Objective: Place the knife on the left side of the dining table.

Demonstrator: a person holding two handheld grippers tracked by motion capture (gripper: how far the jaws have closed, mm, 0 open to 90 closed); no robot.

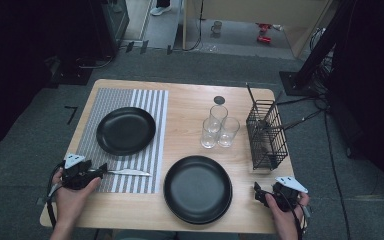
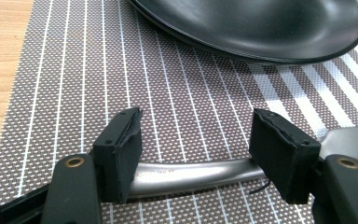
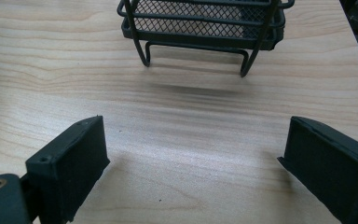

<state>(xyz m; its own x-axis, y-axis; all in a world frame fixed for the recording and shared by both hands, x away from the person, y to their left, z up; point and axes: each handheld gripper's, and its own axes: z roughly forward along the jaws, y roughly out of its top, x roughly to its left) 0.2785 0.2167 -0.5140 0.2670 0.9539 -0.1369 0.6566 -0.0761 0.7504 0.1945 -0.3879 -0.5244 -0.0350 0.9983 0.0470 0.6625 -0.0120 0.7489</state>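
A silver utensil lies flat on the striped placemat, below a black plate. My left gripper rests at the utensil's handle end. In the left gripper view the handle runs crosswise low between the two pads. The jaws stand apart around it and neither pad presses on it, so my left gripper is open. The plate sits just beyond on the placemat. My right gripper rests at the table's front right corner. It is open over bare wood.
A second black plate sits at the front centre. Three clear glasses stand mid-table beside a black wire caddy, whose feet stand just ahead of my right jaws. A small dark disc lies near the far edge.
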